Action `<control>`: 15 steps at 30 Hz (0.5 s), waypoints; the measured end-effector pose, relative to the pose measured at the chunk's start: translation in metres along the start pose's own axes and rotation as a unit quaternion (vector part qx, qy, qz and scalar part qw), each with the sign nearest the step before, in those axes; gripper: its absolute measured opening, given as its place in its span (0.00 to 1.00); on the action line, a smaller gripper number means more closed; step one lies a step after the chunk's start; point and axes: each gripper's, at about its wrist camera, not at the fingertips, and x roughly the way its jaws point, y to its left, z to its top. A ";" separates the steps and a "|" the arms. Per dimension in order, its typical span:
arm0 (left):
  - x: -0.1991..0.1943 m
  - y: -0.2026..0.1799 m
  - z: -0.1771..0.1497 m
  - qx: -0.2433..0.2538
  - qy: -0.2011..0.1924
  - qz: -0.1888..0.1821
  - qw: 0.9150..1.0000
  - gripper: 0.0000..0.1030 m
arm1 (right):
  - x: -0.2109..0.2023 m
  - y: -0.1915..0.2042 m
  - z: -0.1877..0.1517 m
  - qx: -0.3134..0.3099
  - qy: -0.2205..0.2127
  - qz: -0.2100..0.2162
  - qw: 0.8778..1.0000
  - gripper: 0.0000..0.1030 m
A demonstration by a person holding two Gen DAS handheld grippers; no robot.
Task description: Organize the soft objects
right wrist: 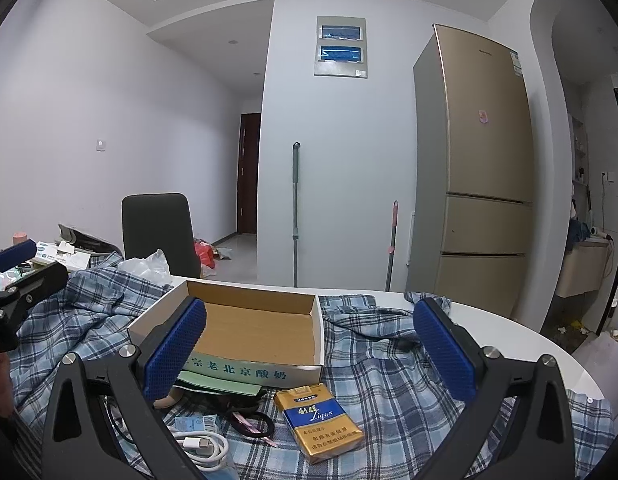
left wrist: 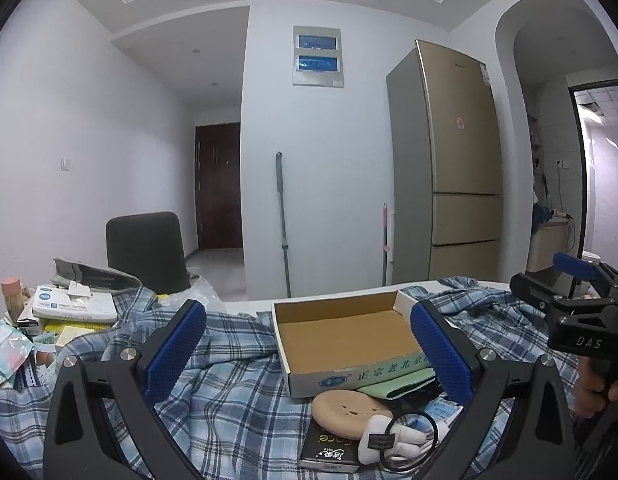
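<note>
On the table, a blue-and-white plaid shirt (left wrist: 229, 384) lies spread and rumpled, its woven fabric creased into soft folds. A shallow cardboard box (right wrist: 245, 332) rests on the shirt, open side up; its interior is bare brown corrugated board and its white outer wall carries green printed characters. The box is rectangular, with its long axis running roughly left to right across both views.

Against the near wall of the box lie the small items. A flat green cloth (left wrist: 397, 384) is folded, one edge tucked under the box. A round beige puff (left wrist: 341, 412) lies just in front of it, smooth and disc-shaped. A black hair tie (left wrist: 409, 440) forms a thin loop over a white plush item (left wrist: 389, 436). A coiled white cable (right wrist: 205, 448) lies at the near edge. A gold-and-blue cigarette pack (right wrist: 319, 420), glossy and rectangular, lies flat with its long axis angled toward the box.

The left gripper (left wrist: 309, 356) is spread wide and grasps nothing; its blue textured pads (left wrist: 177, 352) stand well apart. The right gripper (right wrist: 309, 352) is likewise spread wide and empty, hovering above the pack.
</note>
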 end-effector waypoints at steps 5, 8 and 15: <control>0.004 -0.004 -0.001 0.008 0.007 -0.002 1.000 1.00 | 0.000 0.001 0.000 -0.003 -0.001 0.001 1.000 1.00; 0.003 -0.006 -0.001 0.014 0.006 0.000 1.000 1.00 | -0.001 0.001 0.000 -0.002 -0.001 0.001 1.000 1.00; 0.003 -0.006 -0.001 0.011 0.007 0.000 1.000 1.00 | -0.001 0.001 0.000 -0.005 -0.001 0.002 1.000 1.00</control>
